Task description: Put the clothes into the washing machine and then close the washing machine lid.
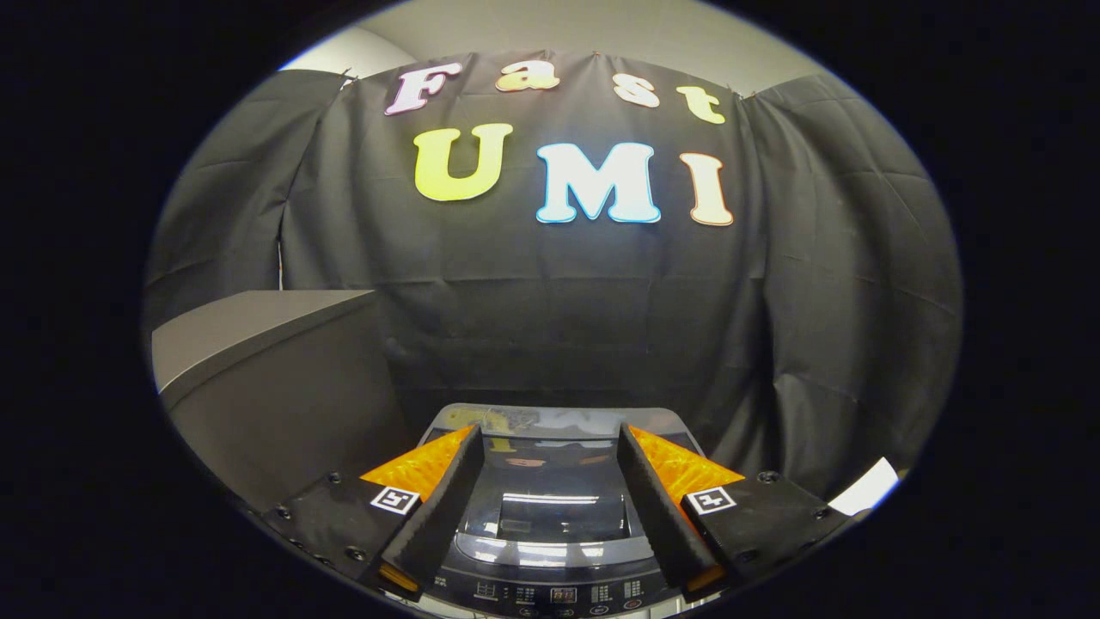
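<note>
Both fingers of the hand-held gripper (550,447) stand spread apart, grasping nothing, above the washer (550,550), whose glass lid (550,494) lies flat and looks closed below and between them, so the task seems finished, though any clothes inside are hidden.

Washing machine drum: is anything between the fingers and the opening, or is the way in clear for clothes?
The washing machine has its glossy lid lying shut over the top, so the lid itself blocks the way in. The gripper is open, holding nothing, with the lid showing between and below its fingers. No clothes are visible.
</note>
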`<move>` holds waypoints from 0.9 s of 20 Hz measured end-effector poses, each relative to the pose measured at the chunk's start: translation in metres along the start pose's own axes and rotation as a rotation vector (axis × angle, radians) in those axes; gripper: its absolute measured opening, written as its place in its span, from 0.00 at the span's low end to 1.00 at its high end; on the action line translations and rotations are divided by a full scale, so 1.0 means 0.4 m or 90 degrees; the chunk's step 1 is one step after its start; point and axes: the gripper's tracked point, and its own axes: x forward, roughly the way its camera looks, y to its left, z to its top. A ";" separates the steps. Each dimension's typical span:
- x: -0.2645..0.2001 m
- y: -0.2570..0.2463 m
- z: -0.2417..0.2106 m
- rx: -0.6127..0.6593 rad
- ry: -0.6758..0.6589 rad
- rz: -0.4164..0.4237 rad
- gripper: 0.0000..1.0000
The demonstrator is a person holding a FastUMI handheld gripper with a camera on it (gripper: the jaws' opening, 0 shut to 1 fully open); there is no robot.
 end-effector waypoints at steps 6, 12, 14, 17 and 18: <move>-0.114 0.061 0.044 0.007 -0.026 0.020 0.97; -0.251 0.074 0.105 0.007 -0.061 0.019 0.97; -0.296 0.072 0.116 0.005 -0.069 0.014 0.97; -0.369 0.073 0.119 0.004 -0.077 0.011 0.97; -0.395 0.073 0.122 0.003 -0.080 0.010 0.97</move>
